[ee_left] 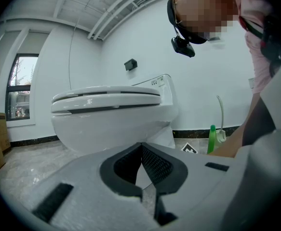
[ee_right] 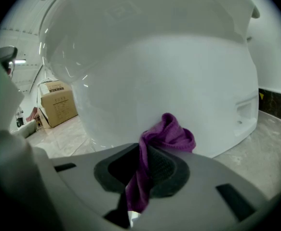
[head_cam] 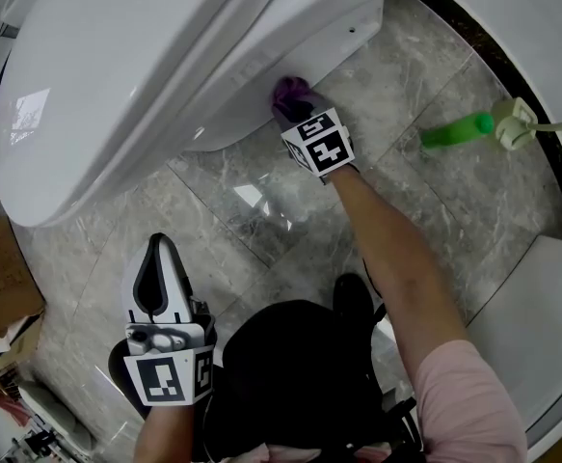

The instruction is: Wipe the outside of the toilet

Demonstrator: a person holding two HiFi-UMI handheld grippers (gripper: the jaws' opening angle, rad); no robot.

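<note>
Right claw (ee_right: 142,165): pinching one purple cloth (ee_right: 171,134). A strip of it runs down between the jaws and a bunched wad sticks out past the tips. The wad touches the white outside of the toilet (ee_right: 169,66), low on the bowl's side where it curves under toward the base.

Left claw (ee_left: 141,165): jaws pressed together at the tips with nothing between them. In the head view the left claw (head_cam: 158,278) is held back near the person's body, well apart from the toilet (head_cam: 165,75). The bowl's front faces it across open floor (head_cam: 261,220).

Key relation: the toilet wall lies dead ahead of the right claw (head_cam: 295,112), with only the cloth (head_cam: 290,92) between them. The toilet's long axis runs crosswise to this claw's pointing direction, with the bowl's front off to the claw's left and the rear off to its right. My judgement is that the wipe will call for sliding sideways along that axis with the wad kept pressed on, not pushing further in. The right claw is the nearer and the only one carrying cloth.

Count:
- toilet: one
- purple cloth: one
- claws: two
- green bottle (head_cam: 454,129): one, on the floor off to the right claw's right, well apart from it
- cardboard box (ee_right: 58,100): one made out, far off to the right claw's left, beyond the bowl

Most of the outside surface is out of the cloth's reach from here.
</note>
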